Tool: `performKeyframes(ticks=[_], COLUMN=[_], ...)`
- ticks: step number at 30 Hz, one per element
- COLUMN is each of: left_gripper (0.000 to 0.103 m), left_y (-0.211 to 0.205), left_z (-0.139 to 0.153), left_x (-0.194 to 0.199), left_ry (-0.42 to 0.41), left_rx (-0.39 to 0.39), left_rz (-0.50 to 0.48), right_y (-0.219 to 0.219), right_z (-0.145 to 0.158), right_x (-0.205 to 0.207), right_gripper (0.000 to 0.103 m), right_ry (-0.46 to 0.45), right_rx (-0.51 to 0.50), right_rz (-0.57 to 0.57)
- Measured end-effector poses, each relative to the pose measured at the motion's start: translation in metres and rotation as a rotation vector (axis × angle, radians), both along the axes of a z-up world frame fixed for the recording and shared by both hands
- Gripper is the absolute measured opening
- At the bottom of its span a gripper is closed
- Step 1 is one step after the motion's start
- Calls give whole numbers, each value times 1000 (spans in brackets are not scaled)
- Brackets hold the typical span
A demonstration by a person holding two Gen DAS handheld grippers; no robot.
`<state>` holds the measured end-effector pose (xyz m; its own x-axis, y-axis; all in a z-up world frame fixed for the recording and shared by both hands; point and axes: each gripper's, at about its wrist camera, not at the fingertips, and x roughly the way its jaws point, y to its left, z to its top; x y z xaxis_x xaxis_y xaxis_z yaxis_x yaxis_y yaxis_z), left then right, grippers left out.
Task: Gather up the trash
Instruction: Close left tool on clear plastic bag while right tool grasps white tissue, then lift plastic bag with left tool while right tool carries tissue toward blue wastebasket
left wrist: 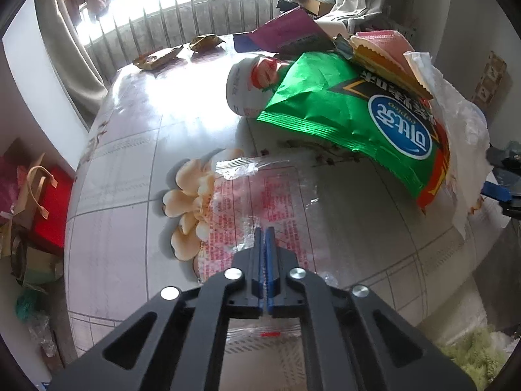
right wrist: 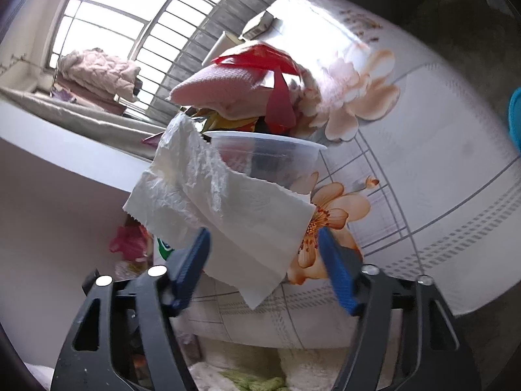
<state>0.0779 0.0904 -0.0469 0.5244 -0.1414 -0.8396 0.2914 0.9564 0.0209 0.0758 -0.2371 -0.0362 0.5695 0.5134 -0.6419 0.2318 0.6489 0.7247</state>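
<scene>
Left wrist view: we see the left claw (left wrist: 264,233) clenched, its blue pads pressed together on the near part of a clear plastic wrapper (left wrist: 260,195) printed in red, which lies flat on the flower-patterned tabletop (left wrist: 123,169). Beyond the wrapper we find a heap of trash: a green snack bag (left wrist: 342,110) leaning over a white cup with a red lid (left wrist: 250,81), a purple packet (left wrist: 286,32) behind them, pink and yellow wrappers (left wrist: 384,49) on top, and a white paper towel (left wrist: 456,130) draped at the right. Two brown wrappers (left wrist: 176,52) rest at the far edge, near the window bars.

Right wrist view: we see the right claw (right wrist: 263,260) with its jaws apart, the blue pads (right wrist: 192,260) standing on either side of the hanging paper towel without pressing it. The towel spills from a clear plastic bowl (right wrist: 276,159) on the tabletop, which is piled with pink and red wrappers (right wrist: 234,81).
</scene>
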Motion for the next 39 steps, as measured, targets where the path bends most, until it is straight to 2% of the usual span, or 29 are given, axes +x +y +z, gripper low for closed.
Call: performKeyframes(ticks=[2, 3, 6, 8, 11, 15, 20, 24, 27, 29, 31, 32, 33, 34, 35, 36, 39], left_gripper=[0, 0, 0, 0, 0, 0, 0, 0, 0, 0, 1, 4, 18, 40, 49, 55, 57], left_y=[3, 5, 9, 14, 21, 28, 37, 36, 26, 24, 18, 15, 8, 2, -1, -9, -24], left_z=[2, 3, 7, 10, 15, 28, 53, 77, 89, 90, 80, 75, 67, 59, 53, 45, 33], left_x=[-4, -4, -7, -10, -13, -20, -34, -43, -50, -54, -53, -53, -53, -53, -53, -53, -59], left_ry=[-4, -8, -21, -24, -28, -63, -135, -208, -250, -248, -191, -171, -143, -119, -106, -95, -97], left_rx=[-14, -19, -33, -50, -86, -113, -170, -212, -201, -203, -218, -218, -220, -211, -195, -166, -65], left_rz=[5, 7, 15, 24, 36, 47, 55, 39, 19, 19, 0, -4, -19, -39, -46, -59, -96], right_y=[0, 0, 2, 4, 5, 15, 34, 38, 32, 25, 20, 17, 14, 9, 4, 0, -16], right_z=[-1, 0, 8, 13, 19, 37, 74, 101, 119, 127, 132, 131, 132, 132, 132, 132, 131], right_x=[0, -1, -6, -11, -22, -29, -35, -34, -36, -41, -42, -45, -49, -54, -60, -64, -78], right_gripper=[43, 41, 26, 12, 3, 0, 0, 0, 0, 0, 0, 0, 0, 0, 0, 0, 0], right_ry=[9, 9, -8, -21, -53, -137, -299, -415, -489, -524, -535, -538, -541, -543, -544, -544, -544], right_rx=[22, 23, -3, -24, -50, -122, -215, -254, -253, -251, -253, -254, -256, -261, -264, -266, -269], right_rz=[-7, -8, -4, -3, 5, 32, 93, 101, 86, 71, 55, 50, 43, 26, 15, 1, -44])
